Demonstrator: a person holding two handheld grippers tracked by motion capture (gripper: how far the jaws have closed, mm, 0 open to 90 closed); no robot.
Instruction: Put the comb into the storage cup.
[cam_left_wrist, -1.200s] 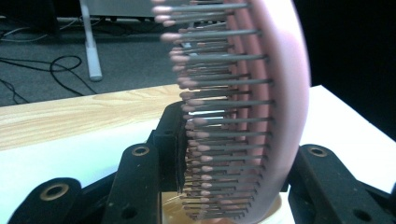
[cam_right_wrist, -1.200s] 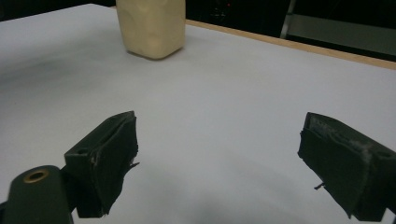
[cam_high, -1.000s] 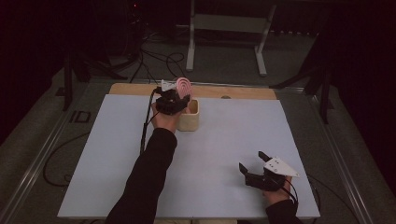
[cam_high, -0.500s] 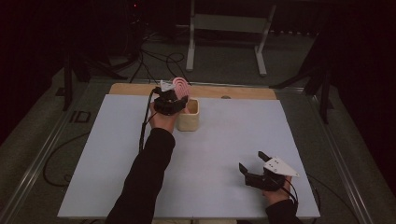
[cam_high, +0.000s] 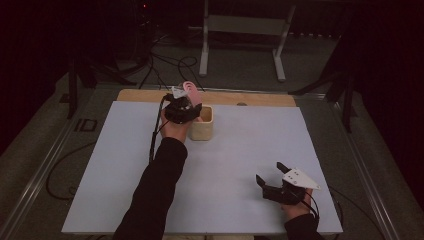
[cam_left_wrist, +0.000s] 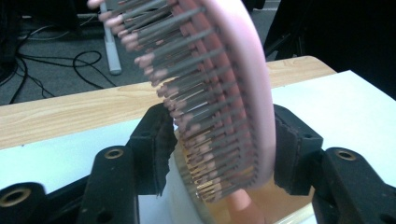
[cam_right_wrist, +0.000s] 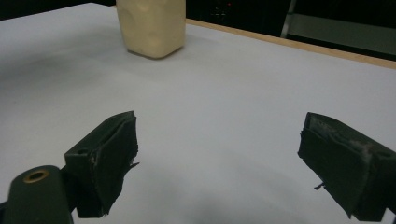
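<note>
Left of centre in the upper half of the high view, a pink hairbrush (cam_high: 190, 91) is pinched by the left gripper (cam_high: 183, 111), its handle lowered into the cream cup (cam_high: 203, 131). At the lower right, the right gripper (cam_high: 272, 176) is held over the white table (cam_high: 240, 150), jaws spread.

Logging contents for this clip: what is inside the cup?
The pink brush's handle end dips into the cup, with the head above the rim, clamped in the left claw. The cup's bottom is hidden, so anything else inside cannot be seen.
</note>
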